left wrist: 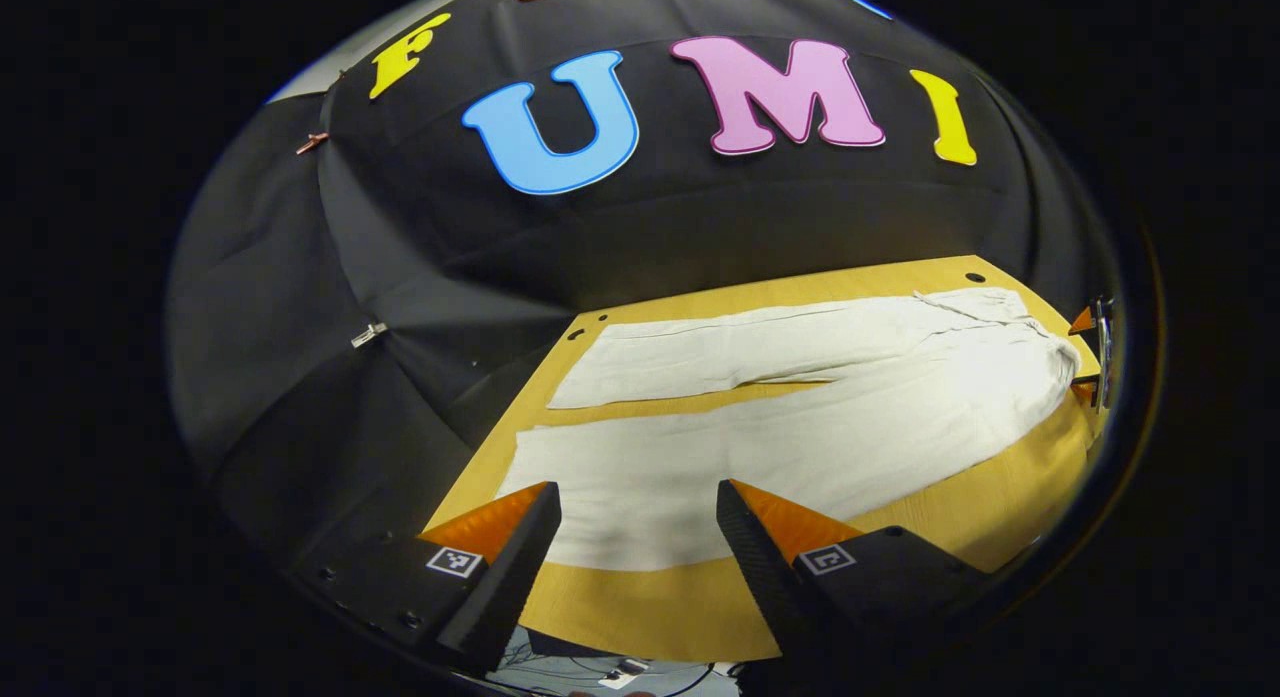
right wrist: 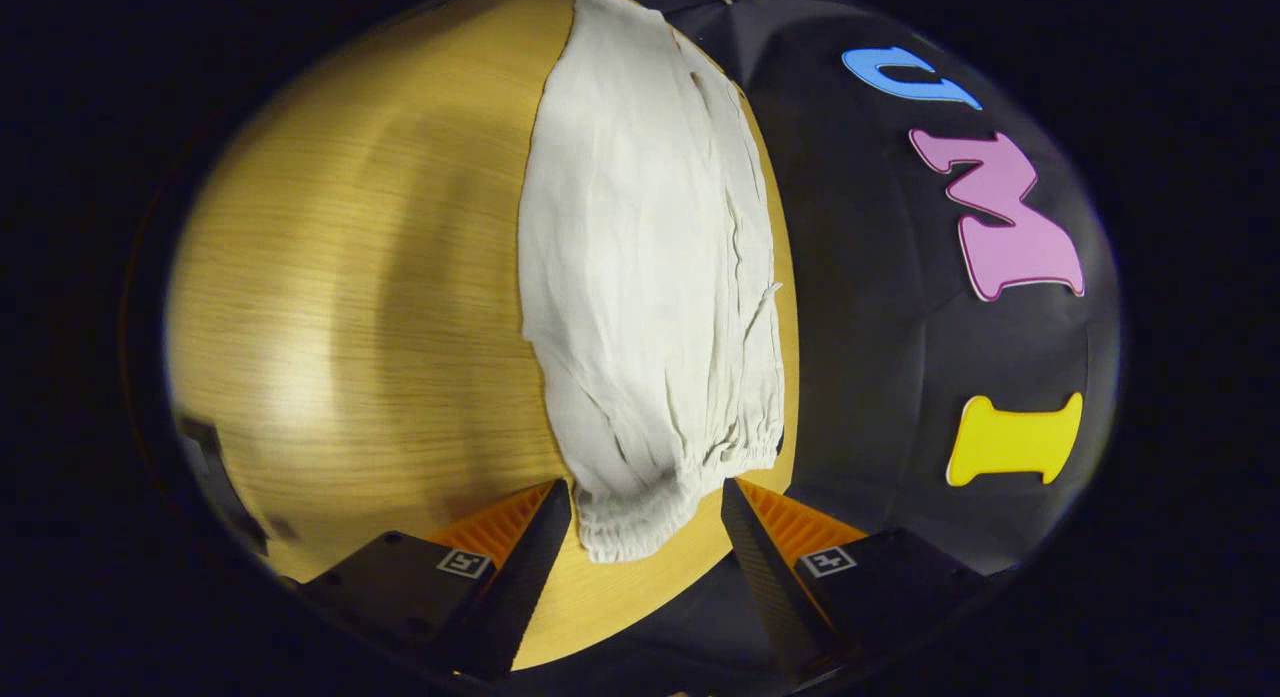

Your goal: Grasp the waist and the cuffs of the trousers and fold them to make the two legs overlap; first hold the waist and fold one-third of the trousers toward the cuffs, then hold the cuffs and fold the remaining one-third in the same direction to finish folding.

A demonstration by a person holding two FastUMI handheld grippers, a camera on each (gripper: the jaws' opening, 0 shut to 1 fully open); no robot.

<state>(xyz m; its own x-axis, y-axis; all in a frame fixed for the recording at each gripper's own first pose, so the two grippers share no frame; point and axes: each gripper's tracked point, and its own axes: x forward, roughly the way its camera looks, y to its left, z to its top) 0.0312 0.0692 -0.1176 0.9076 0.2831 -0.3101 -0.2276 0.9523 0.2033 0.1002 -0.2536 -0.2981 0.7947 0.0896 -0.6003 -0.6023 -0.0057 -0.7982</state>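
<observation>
- The trousers (left wrist: 800, 417) lie flat and unfolded on the table (left wrist: 640, 607), both legs spread apart with a narrow wedge of bare wood between them.
- In the left gripper view, the cuffs point toward 9 o'clock and the waist (left wrist: 1050, 357) sits at about 3 o'clock, near the table's far right edge.
- The left gripper (left wrist: 638, 522) hangs at 6 o'clock, its jaws spread wide with nothing between them. The near leg's cuff end lies just past the fingertips; whether they touch the cloth I cannot tell.
- In the right gripper view, the trousers (right wrist: 650, 277) run from 12 o'clock down to 6 o'clock, with the gathered waist (right wrist: 640, 522) at the bottom.
- The right gripper (right wrist: 645, 517) is released, jaws wide, and the waistband sits in the gap between the fingers, not pinched.
- The other gripper shows as a small shape at the 3 o'clock rim of the left gripper view, by the waist.
- The black booth wall (left wrist: 420, 277) rises behind the table.
</observation>
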